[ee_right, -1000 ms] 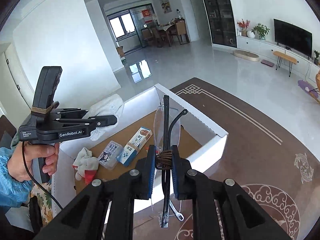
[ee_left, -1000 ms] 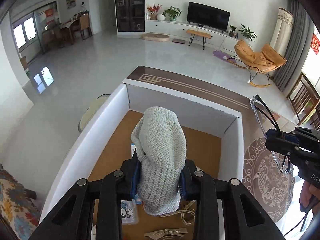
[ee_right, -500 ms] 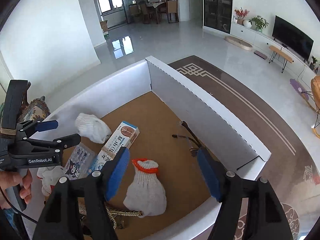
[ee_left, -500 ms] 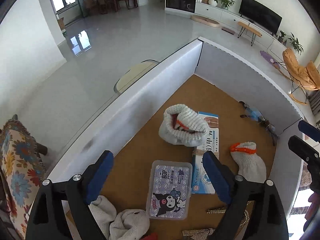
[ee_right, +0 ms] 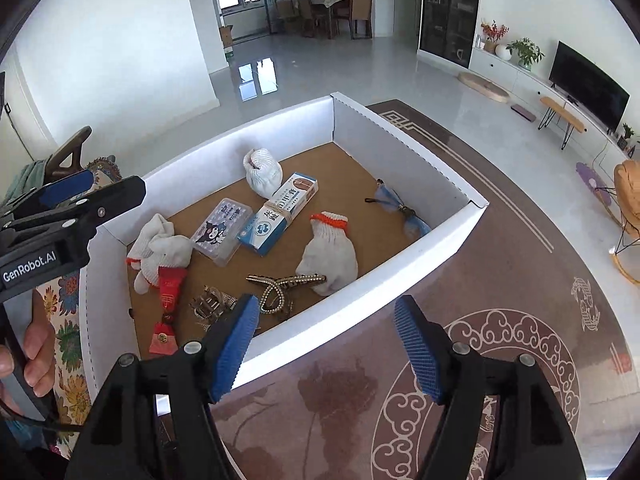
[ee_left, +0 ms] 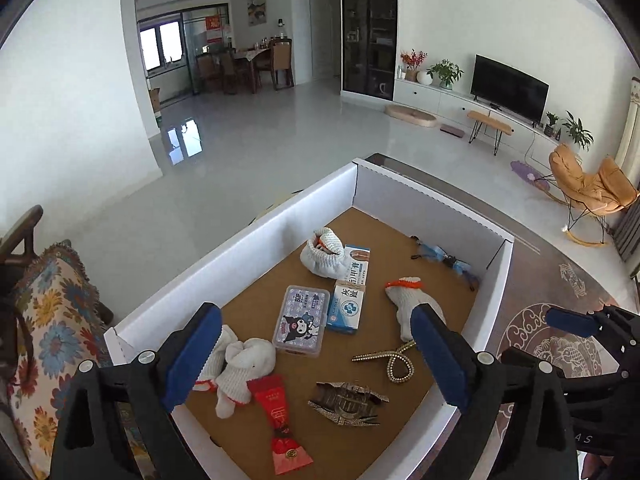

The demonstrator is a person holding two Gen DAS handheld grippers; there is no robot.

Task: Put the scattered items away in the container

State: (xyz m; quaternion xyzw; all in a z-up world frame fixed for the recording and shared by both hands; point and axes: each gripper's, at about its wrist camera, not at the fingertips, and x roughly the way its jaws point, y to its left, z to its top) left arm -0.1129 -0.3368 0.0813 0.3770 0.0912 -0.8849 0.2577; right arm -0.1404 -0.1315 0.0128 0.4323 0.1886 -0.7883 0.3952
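Glove [ee_left: 325,255] and glasses [ee_right: 402,212] now in box [ee_left: 248,240]; both tools spread, empty

This is a home, an open living room that runs into a dining area. A flat television [ee_left: 509,94] stands on a long white cabinet [ee_left: 460,102] with potted plants [ee_left: 445,72] and a vase of flowers [ee_left: 413,62]. An orange rocking chair [ee_left: 588,188] sits by grey curtains [ee_left: 630,228]. A dining table with chairs [ee_left: 252,64] stands near the windows, beside a tall dark glass cabinet [ee_left: 368,28]. The floor is glossy pale tile [ee_left: 260,152], with a patterned brown rug [ee_right: 500,280].
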